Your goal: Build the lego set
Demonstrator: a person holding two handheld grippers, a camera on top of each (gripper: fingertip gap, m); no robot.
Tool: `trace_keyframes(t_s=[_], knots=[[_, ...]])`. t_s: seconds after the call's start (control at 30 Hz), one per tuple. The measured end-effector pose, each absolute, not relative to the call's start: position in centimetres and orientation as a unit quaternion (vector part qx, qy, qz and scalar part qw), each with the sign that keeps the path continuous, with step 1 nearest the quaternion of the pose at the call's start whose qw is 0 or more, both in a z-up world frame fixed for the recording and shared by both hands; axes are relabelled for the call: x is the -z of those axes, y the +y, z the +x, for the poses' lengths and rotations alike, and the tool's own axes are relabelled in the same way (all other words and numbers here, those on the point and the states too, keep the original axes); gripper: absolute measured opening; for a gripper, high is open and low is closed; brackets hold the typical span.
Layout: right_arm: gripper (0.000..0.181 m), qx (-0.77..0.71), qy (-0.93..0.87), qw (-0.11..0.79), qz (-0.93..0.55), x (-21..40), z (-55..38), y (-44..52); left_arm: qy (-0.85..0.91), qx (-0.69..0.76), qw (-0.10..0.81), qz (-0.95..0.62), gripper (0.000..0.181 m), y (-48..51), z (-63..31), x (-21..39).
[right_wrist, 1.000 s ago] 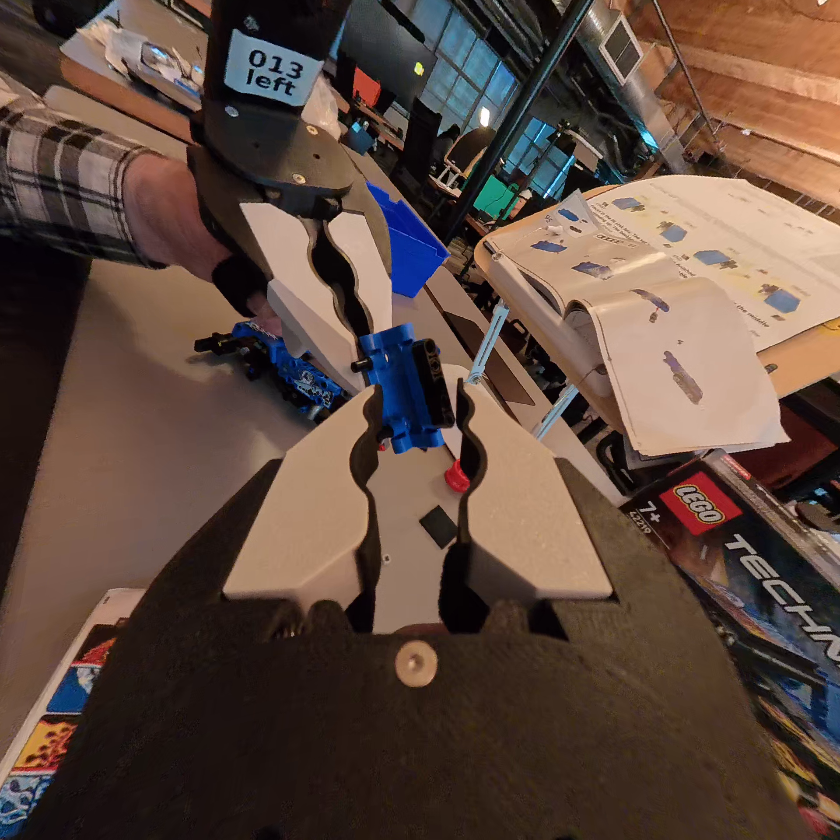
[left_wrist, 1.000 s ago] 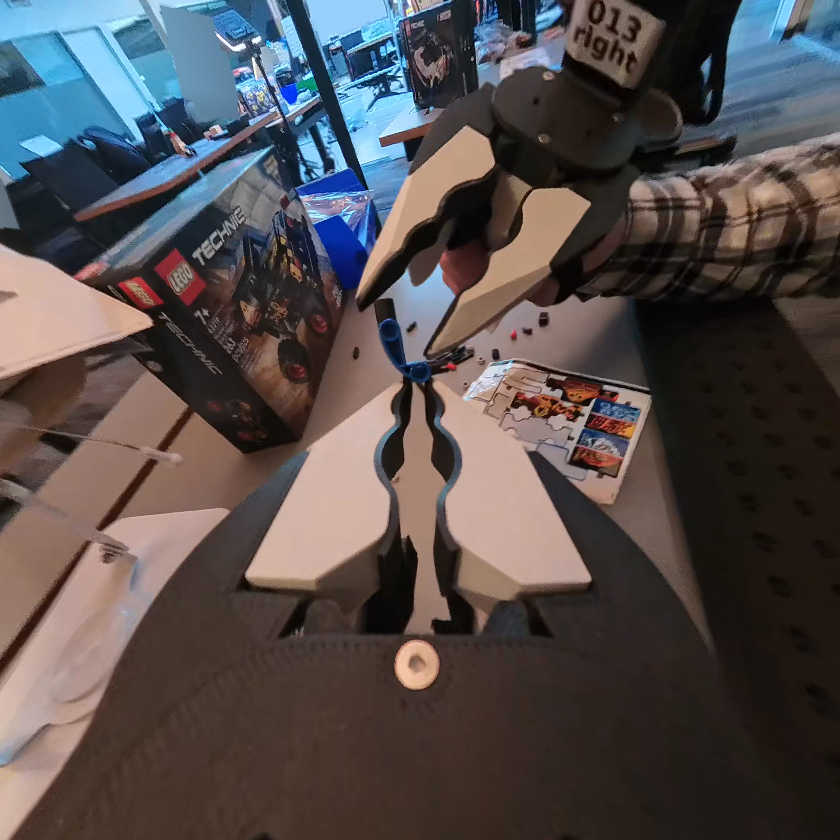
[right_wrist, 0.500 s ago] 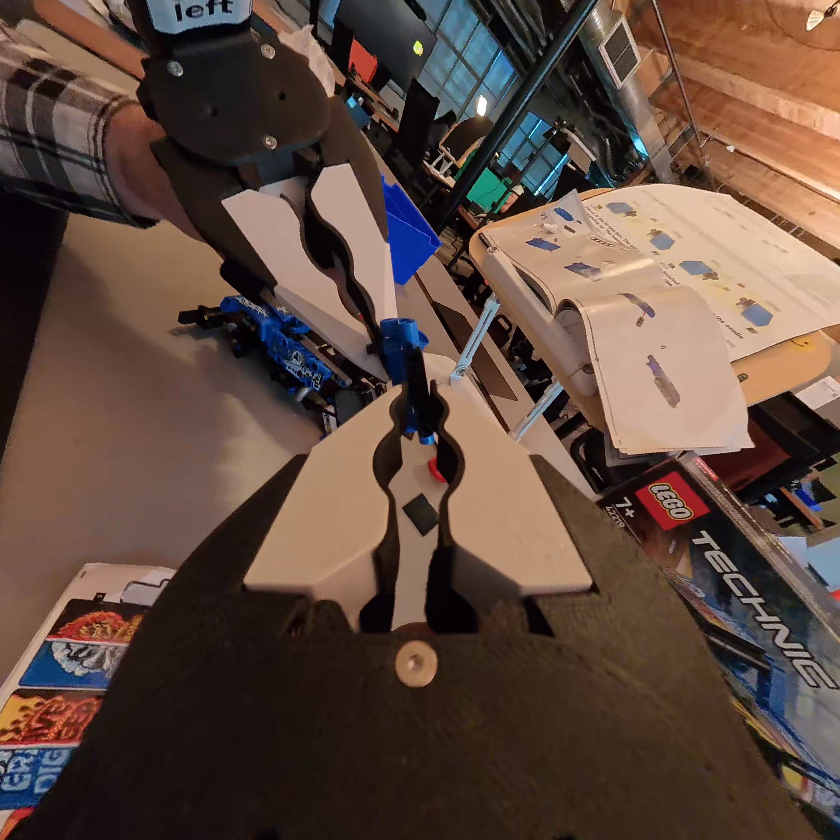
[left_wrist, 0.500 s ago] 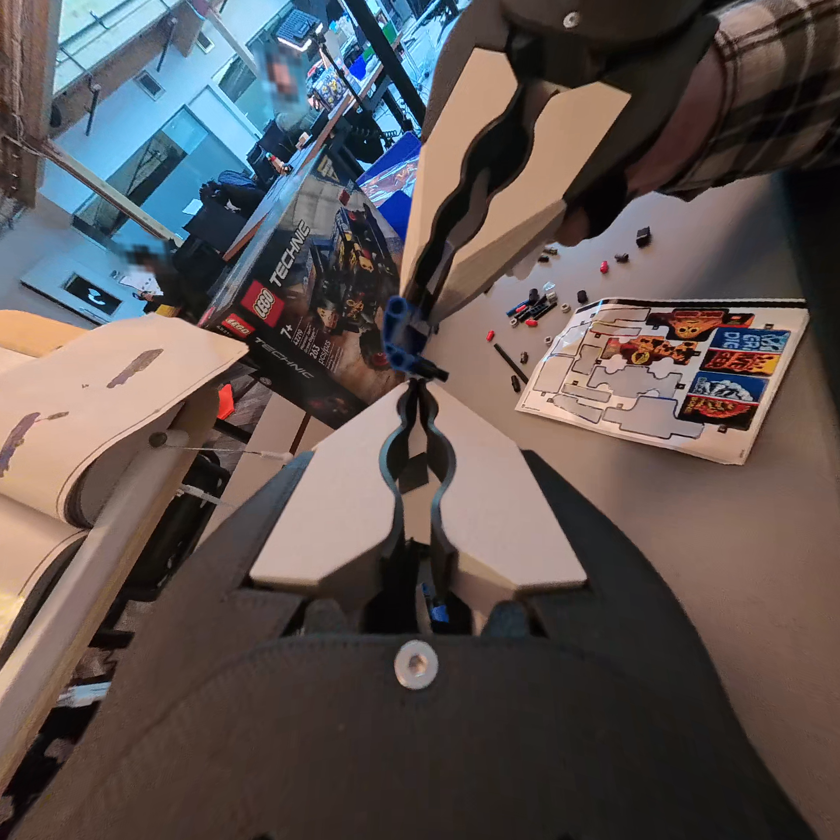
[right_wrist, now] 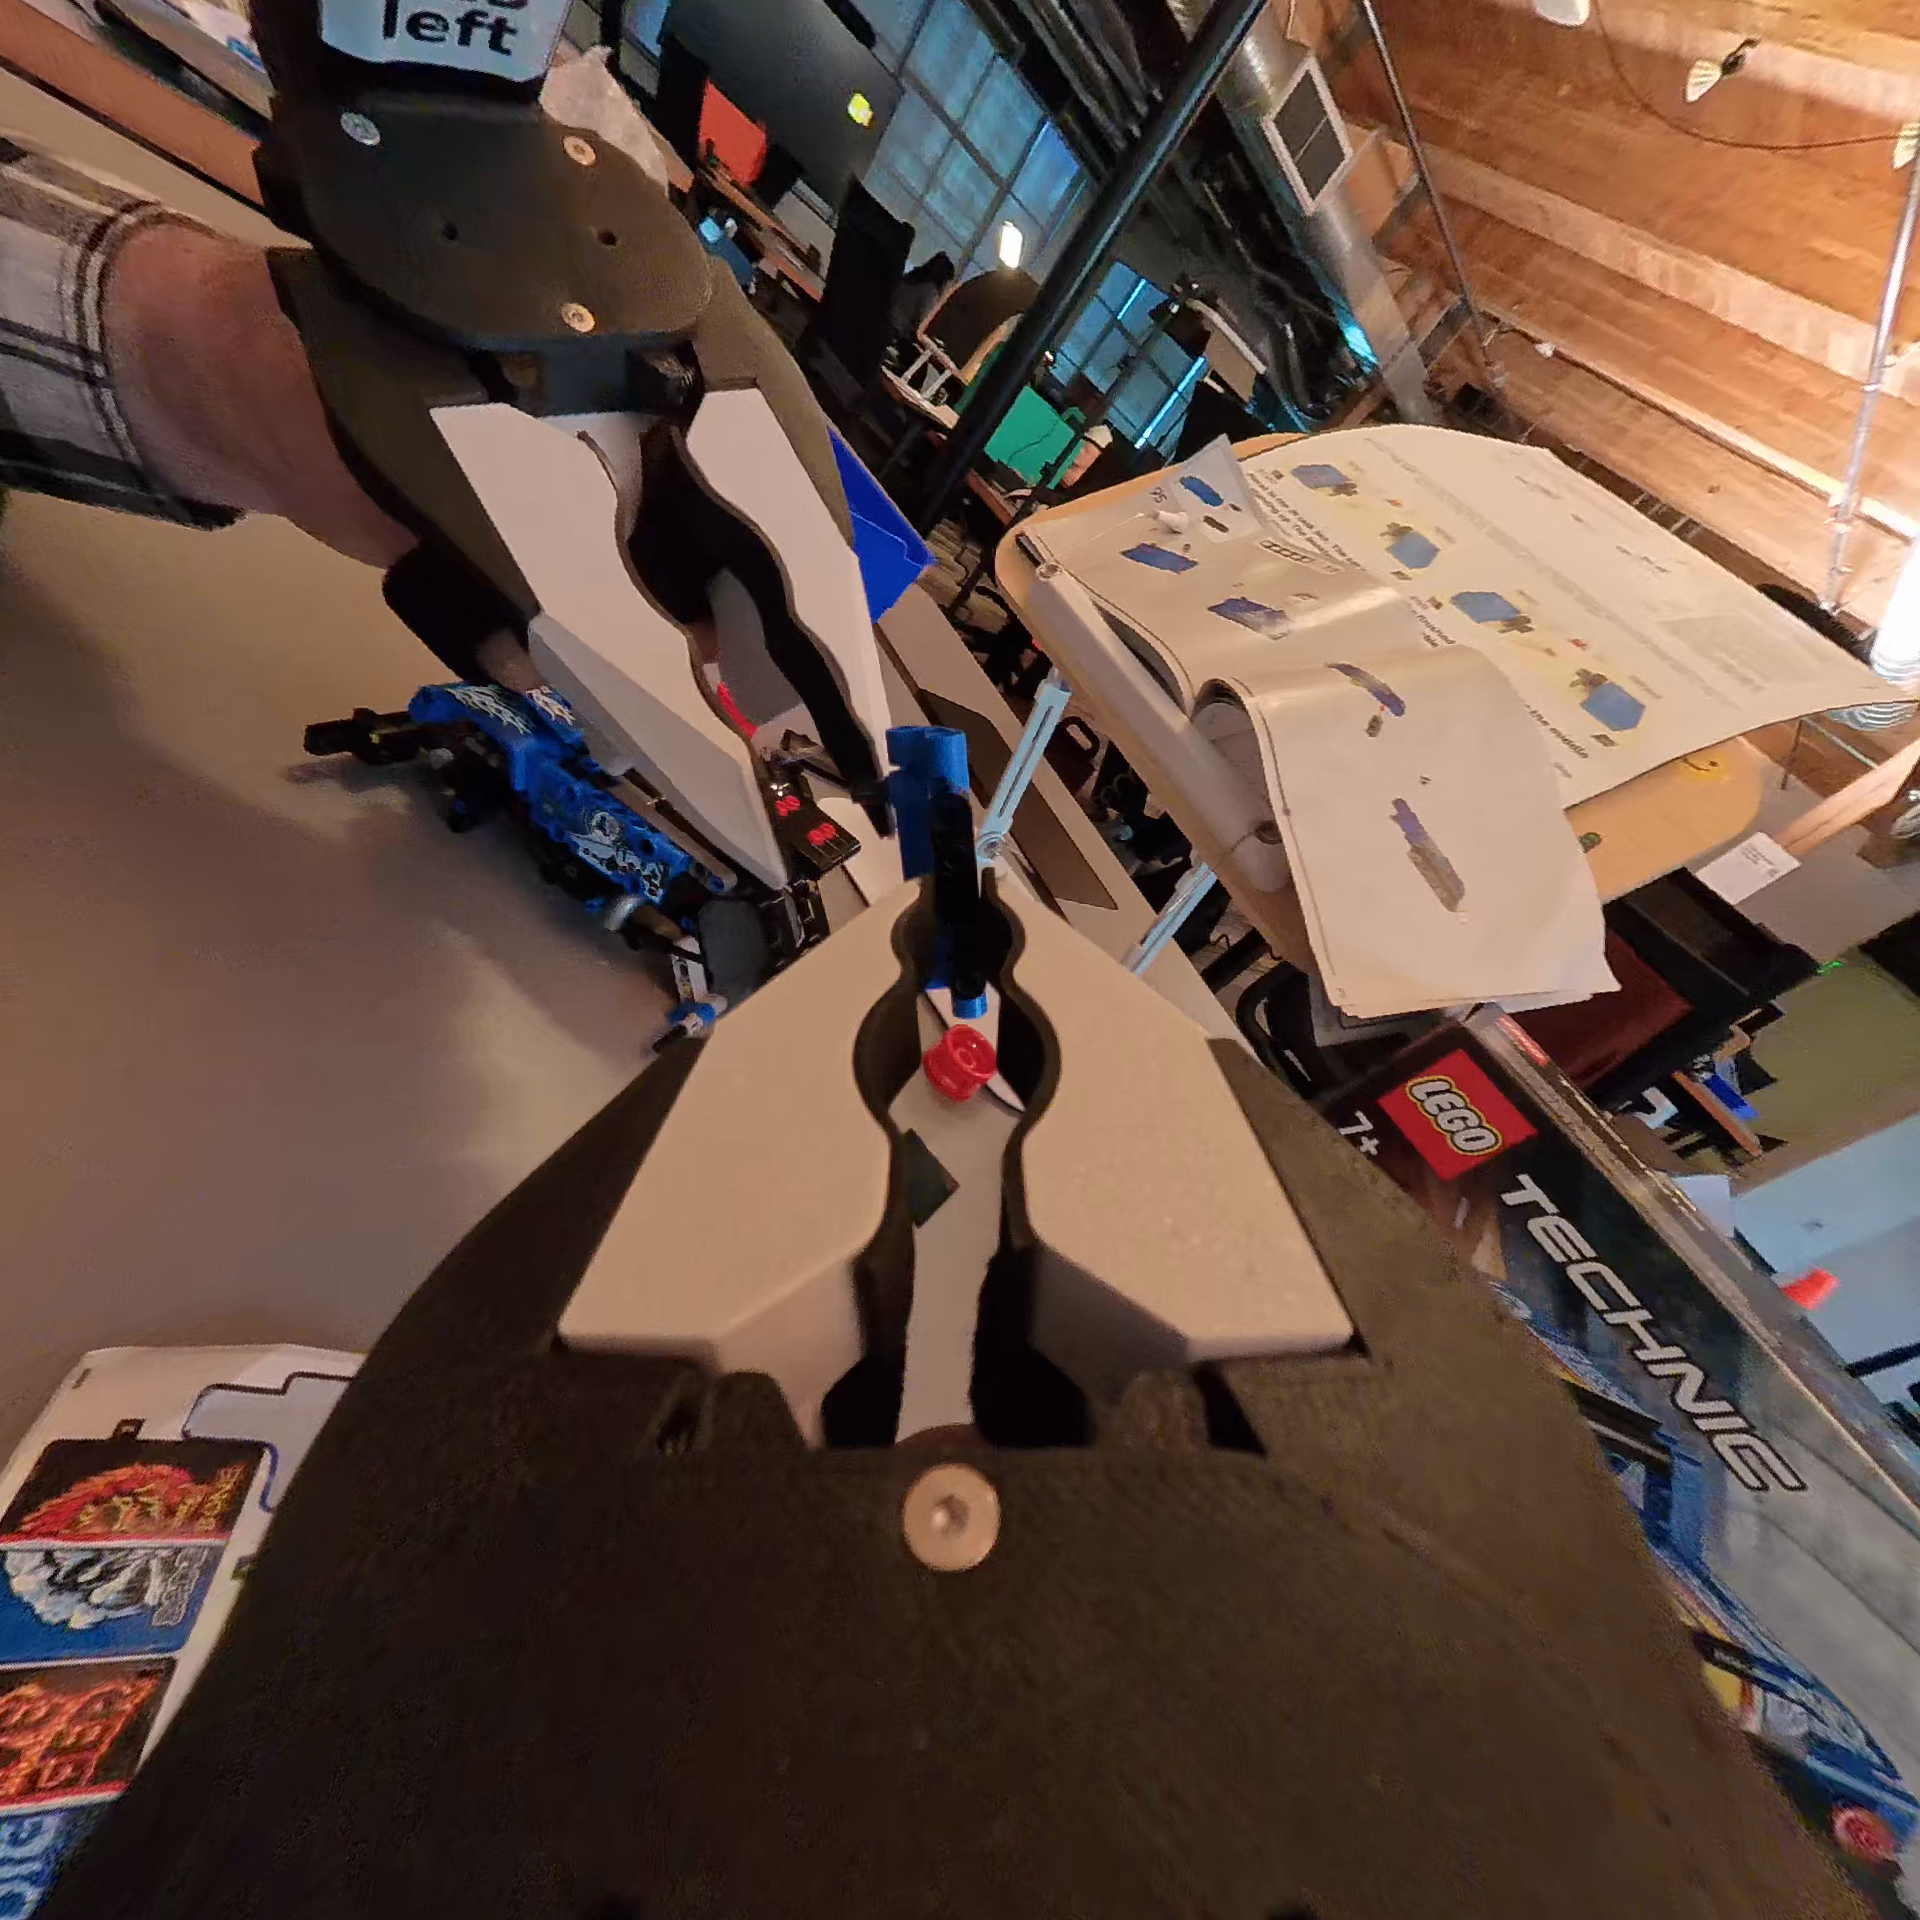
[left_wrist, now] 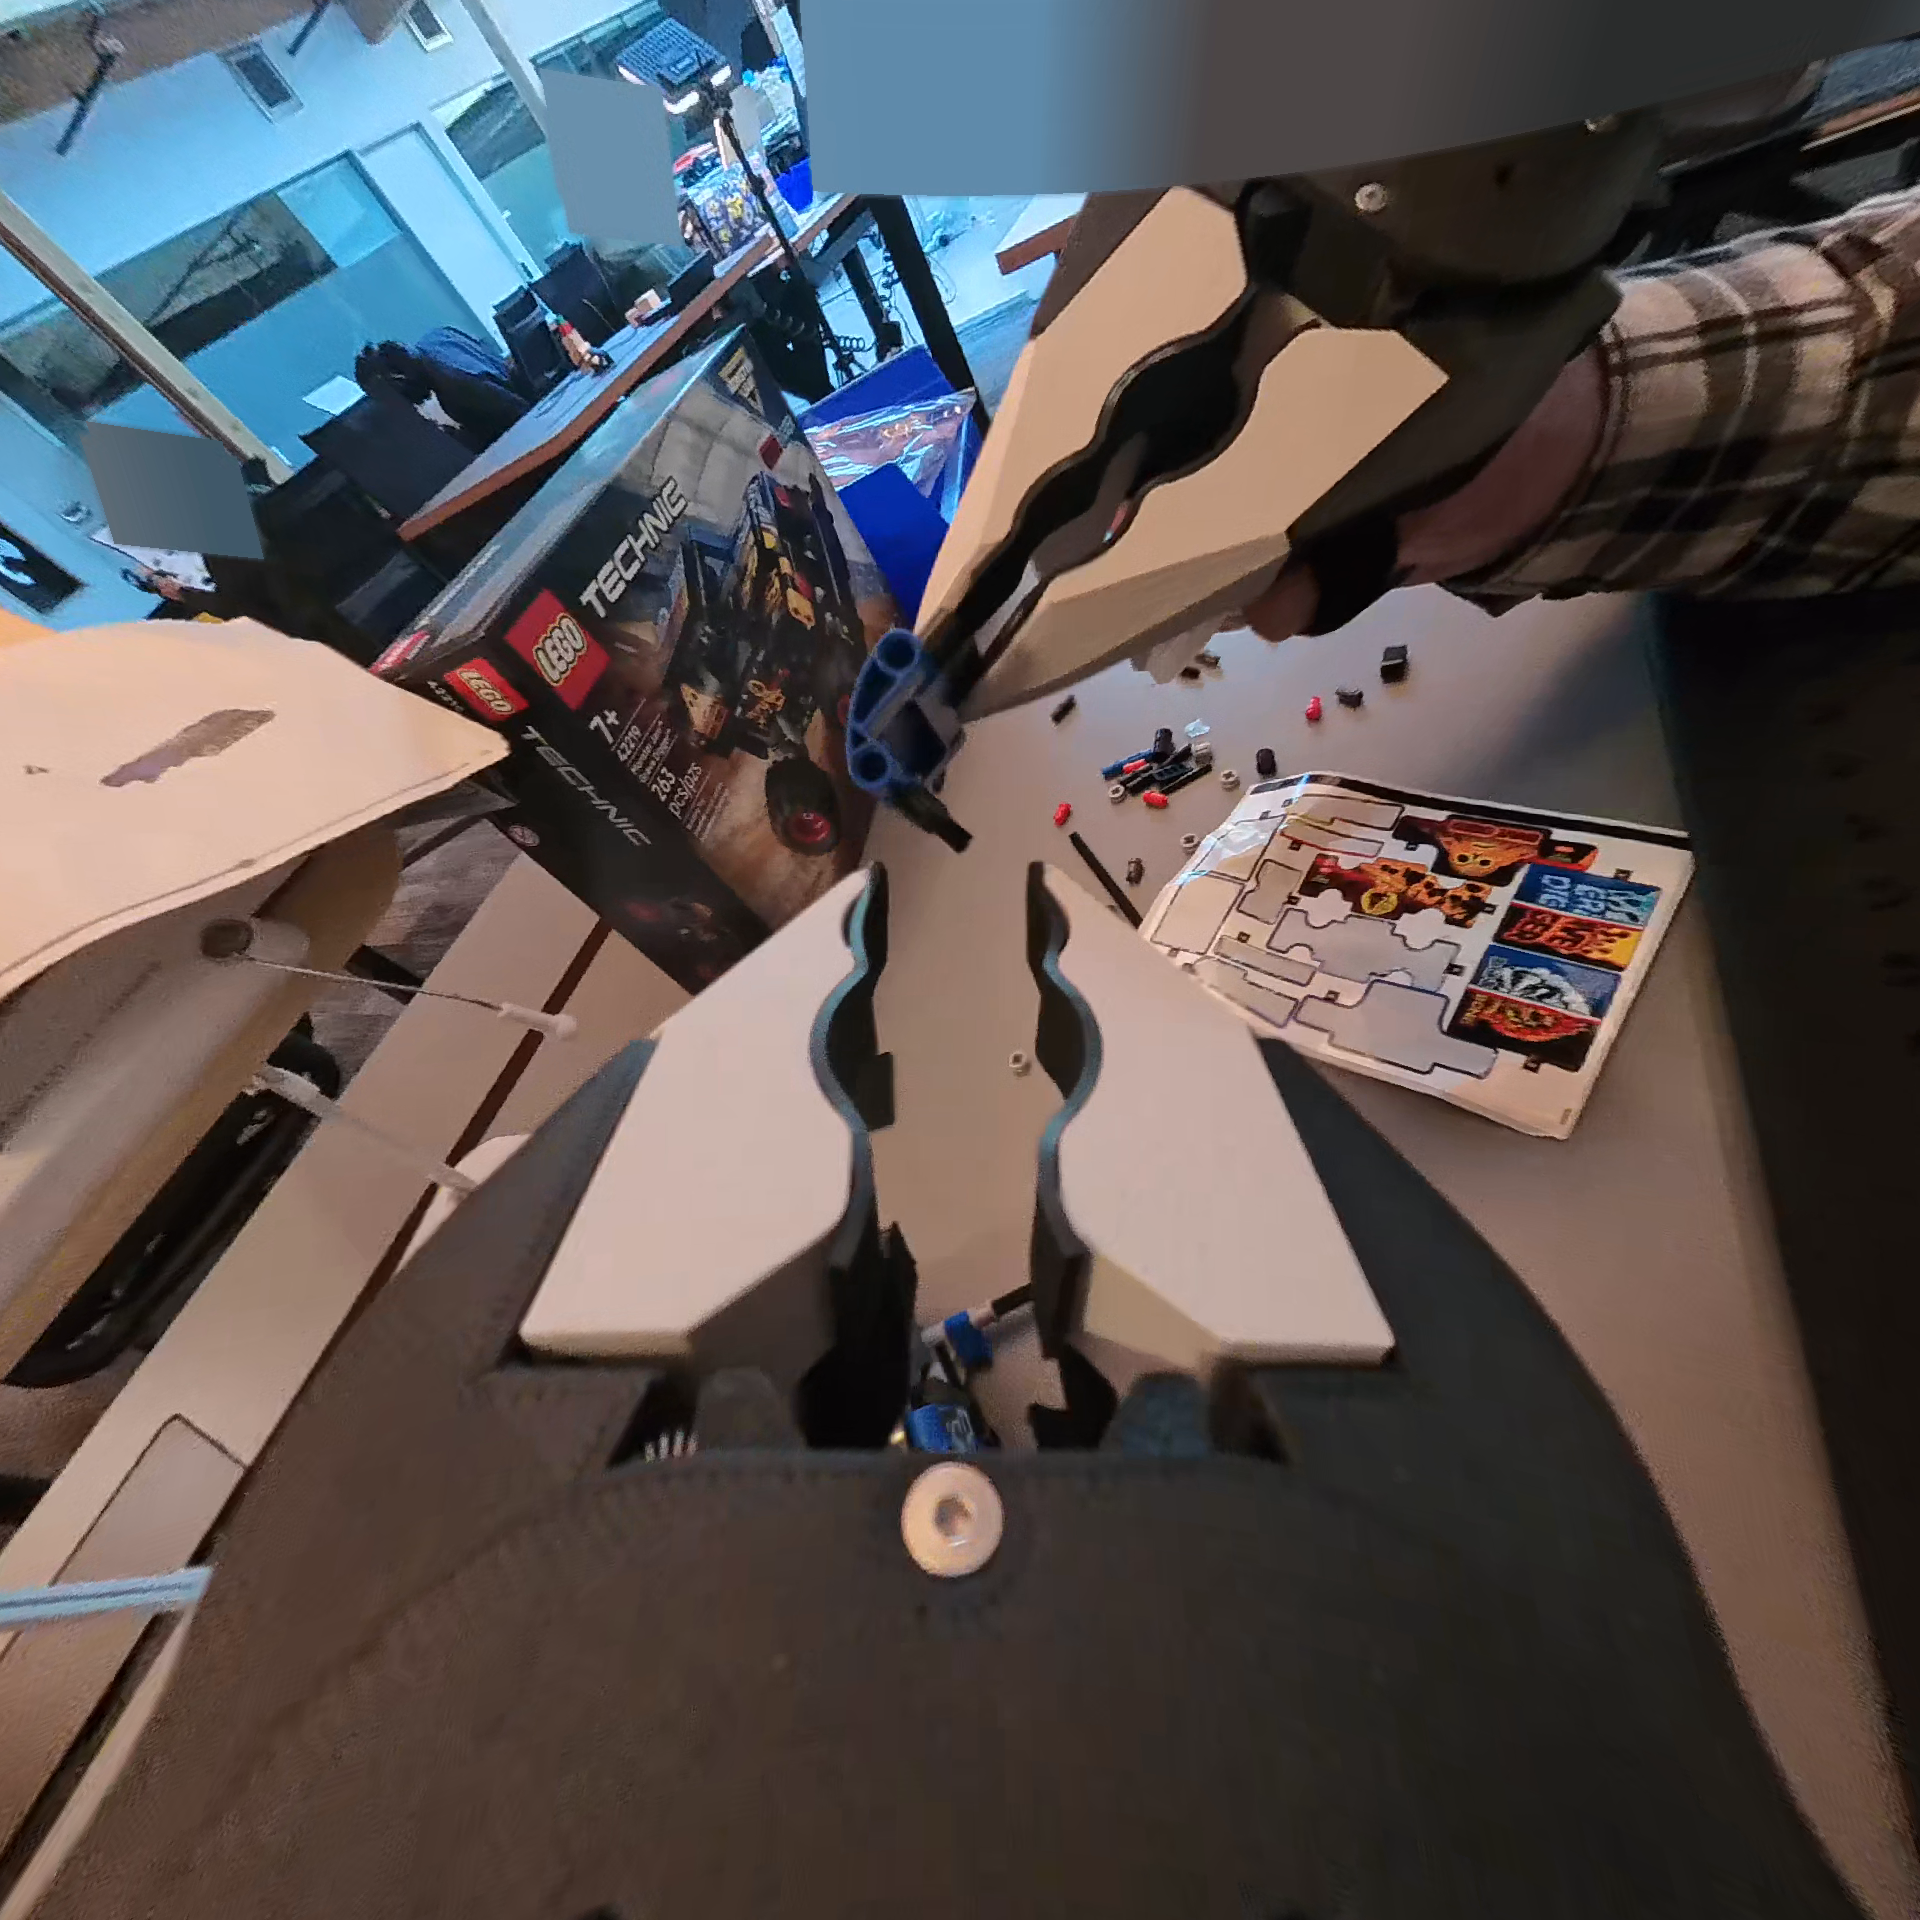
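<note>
A small blue Lego piece (left_wrist: pixel 891 717) with a black pin hangs in the air above the grey table (left_wrist: pixel 1558 1247). My right gripper (right_wrist: pixel 954 914) is shut on the blue piece (right_wrist: pixel 928 790) and holds it by its black part. In the left wrist view the right gripper (left_wrist: pixel 940 665) reaches in from the upper right. My left gripper (left_wrist: pixel 954 883) is open and empty just below the piece. It also shows in the right wrist view (right_wrist: pixel 831 842), apart from the piece. A part-built blue model (right_wrist: pixel 561 779) lies on the table behind the left gripper.
The set's box (left_wrist: pixel 665 717) stands at the left table edge, with a blue bin (left_wrist: pixel 894 499) behind it. A sticker sheet (left_wrist: pixel 1434 935) and several loose small parts (left_wrist: pixel 1164 758) lie on the right. An open instruction booklet (right_wrist: pixel 1403 675) rests on a stand. A red bush (right_wrist: pixel 958 1060) lies below. My left and right fingertips are right by each other. The red bush (right_wrist: pixel 958 1060) is about 20 centimeters from my left fingertips.
The left gripper held the blue piece alone, then the right gripper closed on it too. Now the left gripper has opened and let go, and only the right gripper holds it.
</note>
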State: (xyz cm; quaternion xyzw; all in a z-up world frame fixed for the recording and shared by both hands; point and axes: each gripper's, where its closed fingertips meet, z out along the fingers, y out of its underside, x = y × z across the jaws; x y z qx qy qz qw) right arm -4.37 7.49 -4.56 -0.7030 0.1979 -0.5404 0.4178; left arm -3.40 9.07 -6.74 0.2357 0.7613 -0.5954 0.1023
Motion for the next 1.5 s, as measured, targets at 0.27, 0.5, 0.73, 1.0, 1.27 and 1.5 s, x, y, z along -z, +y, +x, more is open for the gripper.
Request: trace_keyframes(t_s=[0.27, 0.5, 0.73, 1.0, 1.27, 1.5], knots=[[0.006, 0.577, 0.184, 0.38, -0.699, 4.3, -4.1, 7.6, 0.757, 0.608, 0.092, 0.221, 0.018, 8.8, -3.7, 6.3], [0.006, 0.615, 0.156, 0.336, -0.696, 4.0, -4.1, 8.3, 0.755, 0.618, 0.096, 0.197, 0.004, 8.8, -2.7, 5.9], [0.006, 0.628, 0.147, 0.323, -0.693, 3.8, -4.2, 8.5, 0.752, 0.623, 0.096, 0.193, 0.002, 8.7, -2.5, 6.0], [0.018, 0.625, 0.157, 0.342, -0.684, 3.5, -4.1, 8.4, 0.739, 0.639, 0.103, 0.187, 0.002, 8.8, -2.1, 5.4], [0.01, 0.606, 0.168, 0.36, -0.689, 3.7, -4.1, 8.4, 0.736, 0.642, 0.101, 0.189, 0.002, 8.8, -2.2, 5.3], [0.006, 0.594, 0.177, 0.371, -0.692, 3.7, -4.0, 8.3, 0.739, 0.642, 0.087, 0.188, 0.003, 8.9, -2.3, 5.5]])
